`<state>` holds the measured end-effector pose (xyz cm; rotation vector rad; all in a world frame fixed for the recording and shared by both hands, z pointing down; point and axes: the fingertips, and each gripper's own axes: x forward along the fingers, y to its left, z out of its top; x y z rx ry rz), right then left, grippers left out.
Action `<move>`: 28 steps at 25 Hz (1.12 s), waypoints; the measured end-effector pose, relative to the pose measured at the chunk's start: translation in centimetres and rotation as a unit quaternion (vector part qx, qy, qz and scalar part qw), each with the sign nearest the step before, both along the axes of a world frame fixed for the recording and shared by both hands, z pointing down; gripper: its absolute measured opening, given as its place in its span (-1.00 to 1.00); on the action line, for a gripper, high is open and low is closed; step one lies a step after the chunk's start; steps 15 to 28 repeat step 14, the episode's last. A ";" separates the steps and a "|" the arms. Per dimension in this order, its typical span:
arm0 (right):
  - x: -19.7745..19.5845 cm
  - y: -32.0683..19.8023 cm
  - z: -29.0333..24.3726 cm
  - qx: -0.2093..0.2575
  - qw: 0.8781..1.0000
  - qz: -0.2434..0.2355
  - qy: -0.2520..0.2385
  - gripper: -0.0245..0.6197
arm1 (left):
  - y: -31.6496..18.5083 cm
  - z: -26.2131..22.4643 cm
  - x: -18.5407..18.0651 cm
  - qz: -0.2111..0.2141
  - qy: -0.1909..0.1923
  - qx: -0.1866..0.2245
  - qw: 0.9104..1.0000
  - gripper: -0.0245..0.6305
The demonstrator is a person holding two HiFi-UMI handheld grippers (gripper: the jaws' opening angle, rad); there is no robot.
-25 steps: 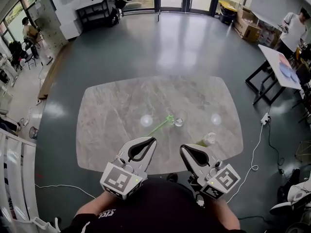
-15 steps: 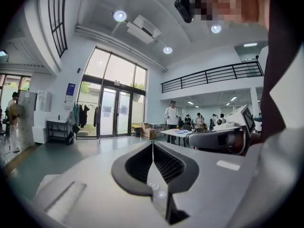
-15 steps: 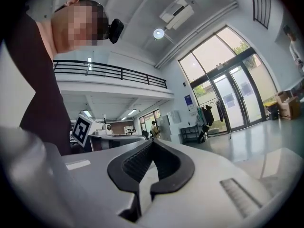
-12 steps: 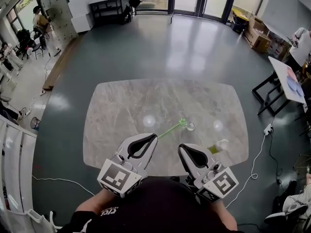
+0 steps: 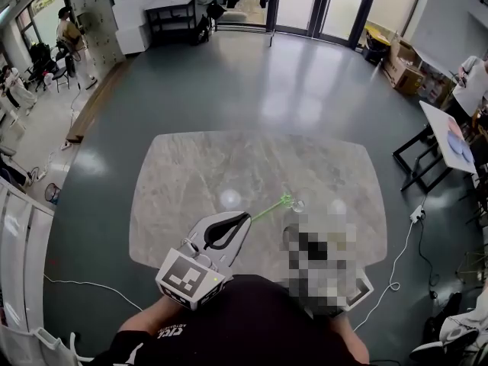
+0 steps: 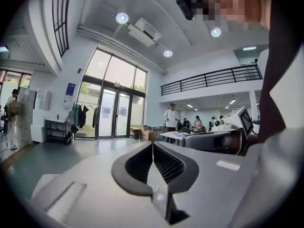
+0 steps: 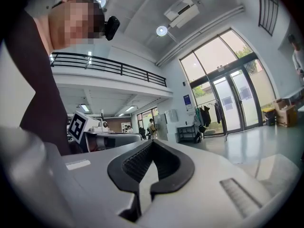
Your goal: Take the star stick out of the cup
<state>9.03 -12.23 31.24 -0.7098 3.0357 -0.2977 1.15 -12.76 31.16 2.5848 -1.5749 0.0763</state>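
Star stick (image 5: pixel 268 210) and marble table (image 5: pixel 191 181) sit lower now, amid grey floor (image 5: pixel 229 82).

Left tool (image 5: pixel 245 218), right tool (image 7: pixel 153 141): white shells, black ribbed linings, marker cubes (image 5: pixel 191 280); black shirt (image 5: pixel 244 330).

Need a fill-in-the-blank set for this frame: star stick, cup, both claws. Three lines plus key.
1. The star stick is ___ in colour.
2. From the cup on the table, the stick slants toward the person's ___ side.
3. The left claw and the right claw are both empty, with their jaws ___.

Missing words: green; left; shut
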 end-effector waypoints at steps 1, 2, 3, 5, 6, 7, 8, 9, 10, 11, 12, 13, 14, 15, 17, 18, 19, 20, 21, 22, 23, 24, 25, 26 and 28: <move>0.0 0.0 0.0 0.000 1.000 0.000 0.000 -0.89 | -0.1 0.0 -0.1 -0.001 0.000 0.003 1.000 -0.91; -0.1 0.0 -0.1 0.000 1.000 0.000 -0.001 -0.89 | -0.2 0.0 -0.3 -0.003 0.000 0.006 1.000 -0.91; -0.1 0.0 -0.1 0.000 1.000 0.000 -0.001 -0.89 | -0.2 0.0 -0.5 -0.005 0.000 0.008 1.000 -0.91; -0.1 0.2 0.0 -0.001 1.000 0.000 -0.003 -0.89 | -0.1 0.0 -0.7 -0.007 -0.002 0.008 1.000 -0.91; -0.2 0.3 0.1 -0.002 1.000 0.000 -0.003 -0.89 | 0.1 0.0 -0.8 -0.007 -0.003 0.008 1.000 -0.91; -0.3 0.6 0.3 -0.003 1.000 0.000 -0.003 -0.89 | 0.3 -0.1 -0.9 -0.008 -0.003 0.009 1.000 -0.91; -0.5 0.8 0.4 -0.005 1.000 -0.001 -0.002 -0.89 | 0.6 -0.2 -1.0 -0.008 -0.004 0.010 1.000 -0.91; -0.7 0.9 0.6 -0.007 1.000 -0.001 -0.001 -0.89 | 0.7 -0.2 -1.2 -0.008 -0.004 0.012 1.000 -0.91; -1.0 1.0 0.8 -0.009 1.000 -0.002 0.000 -0.89 | 0.8 -0.2 -1.5 -0.009 -0.002 0.012 1.000 -0.91; -1.3 1.1 0.8 -0.010 1.000 -0.003 0.000 -0.89 | 0.9 -0.2 -1.8 -0.010 0.000 0.012 1.000 -0.91; -1.6 1.1 0.9 -0.011 1.000 -0.004 -0.001 -0.89 | 0.9 -0.2 -2.1 -0.011 0.002 0.012 1.000 -0.91; -1.9 1.1 0.8 -0.012 1.000 -0.005 -0.002 -0.89 | 0.9 -0.2 -2.4 -0.012 0.003 0.011 1.000 -0.91; -2.3 1.2 0.8 -0.013 1.000 -0.007 -0.003 -0.89 | 0.9 -0.2 -2.8 -0.013 0.004 0.009 1.000 -0.91; -2.3 1.2 0.8 -0.013 1.000 -0.007 -0.003 -0.89 | 0.9 -0.2 -2.8 -0.013 0.004 0.009 1.000 -0.91; -2.3 1.2 0.8 -0.013 1.000 -0.007 -0.003 -0.89 | 0.9 -0.2 -2.8 -0.013 0.004 0.009 1.000 -0.91; -2.3 1.2 0.8 -0.013 1.000 -0.007 -0.003 -0.89 | 0.9 -0.2 -2.8 -0.013 0.004 0.009 1.000 -0.91; -2.3 1.2 0.8 -0.013 1.000 -0.007 -0.003 -0.89 | 0.9 -0.2 -2.8 -0.013 0.004 0.009 1.000 -0.91; -2.3 1.2 0.8 -0.013 1.000 -0.007 -0.003 -0.89 | 0.9 -0.2 -2.8 -0.013 0.004 0.009 1.000 -0.91; -2.3 1.2 0.8 -0.013 1.000 -0.007 -0.003 -0.89 | 0.9 -0.2 -2.8 -0.013 0.004 0.009 1.000 -0.91; -2.3 1.2 0.8 -0.013 1.000 -0.007 -0.003 -0.89 | 0.9 -0.2 -2.8 -0.013 0.004 0.009 1.000 -0.91; -2.3 1.2 0.8 -0.013 1.000 -0.007 -0.003 -0.89 | 0.9 -0.2 -2.8 -0.013 0.004 0.009 1.000 -0.91; -2.3 1.2 0.8 -0.013 1.000 -0.007 -0.003 -0.89 | 0.9 -0.2 -2.8 -0.013 0.004 0.009 1.000 -0.91; -2.3 1.2 0.8 -0.013 1.000 -0.007 -0.003 -0.89 | 0.9 -0.2 -2.8 -0.013 0.004 0.009 1.000 -0.91; -2.3 1.2 0.8 -0.013 1.000 -0.007 -0.003 -0.89 | 0.9 -0.2 -2.8 -0.013 0.004 0.009 1.000 -0.91; -2.3 1.2 0.8 -0.013 1.000 -0.007 -0.003 -0.89 | 0.9 -0.2 -2.8 -0.013 0.004 0.009 1.000 -0.91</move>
